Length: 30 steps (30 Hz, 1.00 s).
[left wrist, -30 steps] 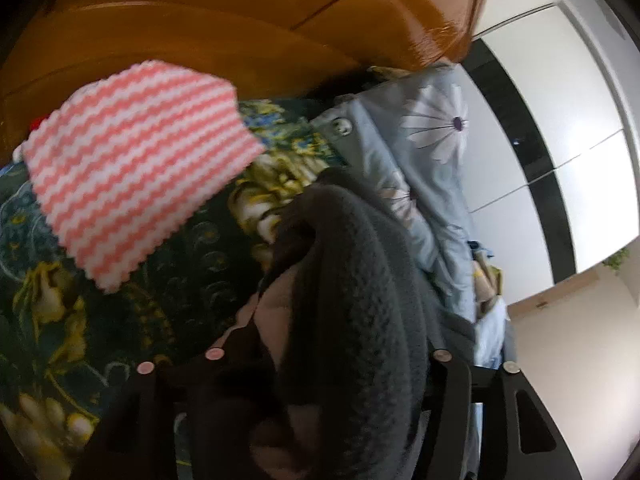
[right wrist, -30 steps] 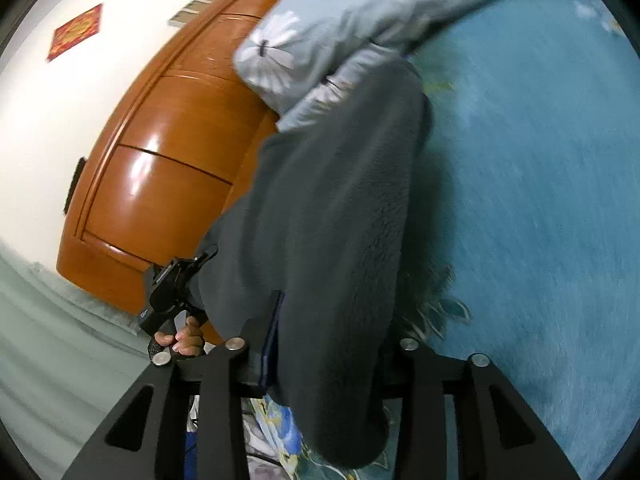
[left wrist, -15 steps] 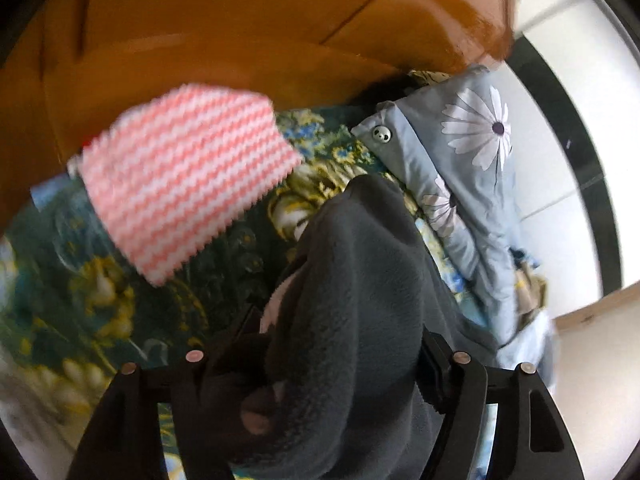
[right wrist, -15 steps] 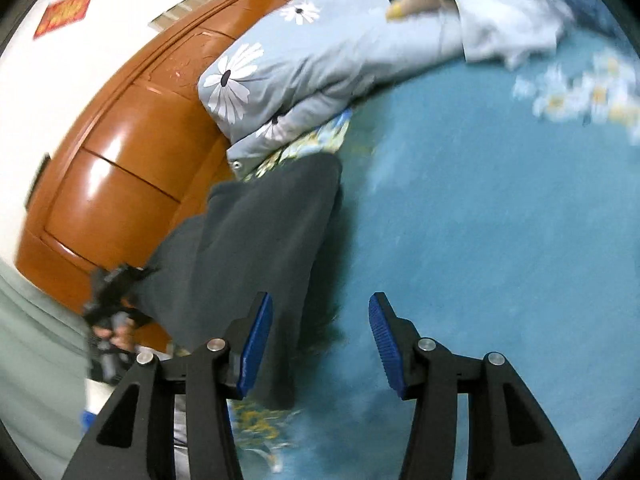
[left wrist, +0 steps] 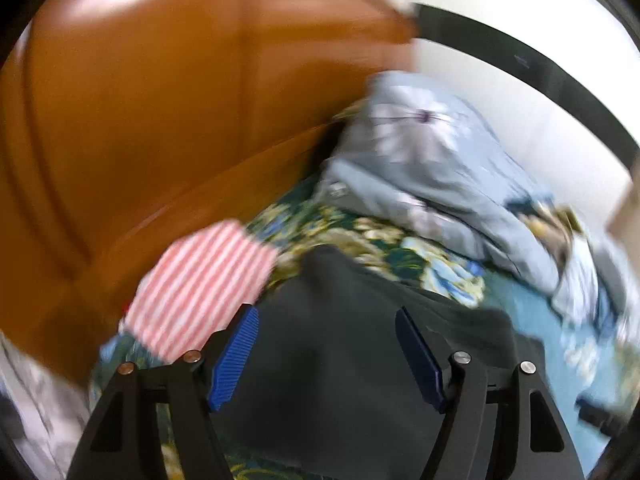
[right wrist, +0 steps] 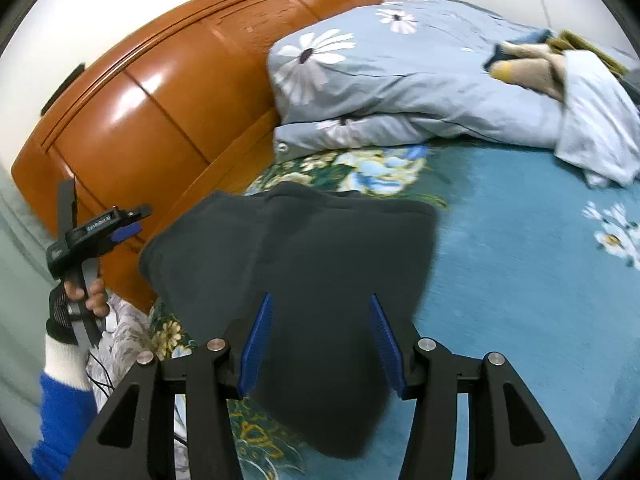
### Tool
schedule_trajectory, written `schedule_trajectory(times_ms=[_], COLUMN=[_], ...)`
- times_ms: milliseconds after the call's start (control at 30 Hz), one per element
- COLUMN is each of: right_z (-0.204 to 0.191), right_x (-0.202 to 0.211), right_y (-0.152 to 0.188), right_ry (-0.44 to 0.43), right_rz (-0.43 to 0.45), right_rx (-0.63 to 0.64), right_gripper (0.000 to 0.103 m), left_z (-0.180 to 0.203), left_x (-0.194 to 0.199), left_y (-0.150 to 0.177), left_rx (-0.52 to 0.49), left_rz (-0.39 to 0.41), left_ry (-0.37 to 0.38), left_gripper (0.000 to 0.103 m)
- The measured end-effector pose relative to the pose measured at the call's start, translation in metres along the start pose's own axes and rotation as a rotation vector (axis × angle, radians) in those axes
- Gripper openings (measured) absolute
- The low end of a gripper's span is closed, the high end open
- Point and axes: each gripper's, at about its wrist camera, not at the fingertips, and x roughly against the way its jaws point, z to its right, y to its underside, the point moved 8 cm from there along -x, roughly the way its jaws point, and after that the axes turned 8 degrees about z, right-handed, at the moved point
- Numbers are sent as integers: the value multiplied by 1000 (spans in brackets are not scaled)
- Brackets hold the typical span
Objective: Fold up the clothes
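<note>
Two grippers, both spread wide and holding nothing. Your right gripper [right wrist: 318, 340] hangs above the dark grey fleece garment [right wrist: 296, 280], blue ribbed pads [right wrist: 256, 344] apart on either side of its near end; whether they touch the cloth, you cannot tell. That garment is soft, matte and fuzzy, lying flat on the teal bedspread [right wrist: 520, 280] in a rough trapezoid: broad at the far edge, tapering to a rounded tip near you. Its long axis runs from near to far, toward the glossy orange-brown wooden headboard [right wrist: 160, 120]. Your left gripper [left wrist: 326, 354], seen through a blurred picture, also has its jaws wide over the same fleece. Left of it lies a pink-and-white striped knit piece [left wrist: 200, 284], touching the fleece's left edge. At the far side sits a puffy pale-blue duvet [right wrist: 400, 80] printed with daisies.
</note>
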Motion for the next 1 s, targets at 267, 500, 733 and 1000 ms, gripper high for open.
schedule_trajectory(times_ms=[267, 500, 733, 1000], right_z=[-35, -32, -37, -42], right_x=[-31, -60, -62, -44], right_y=[10, 18, 19, 21], right_ry=[-46, -17, -11, -33], right_rz=[-42, -89, -90, -66], right_rx=[104, 140, 162, 159], right_gripper=[51, 52, 54, 54], left_z=[14, -13, -29, -5], left_x=[-51, -69, -79, -56], left_y=[49, 70, 77, 66], left_rx=[-197, -155, -55, -61], left_rz=[-95, -98, -103, -50], left_ry=[-82, -66, -23, -69], left_gripper=[77, 80, 82, 83])
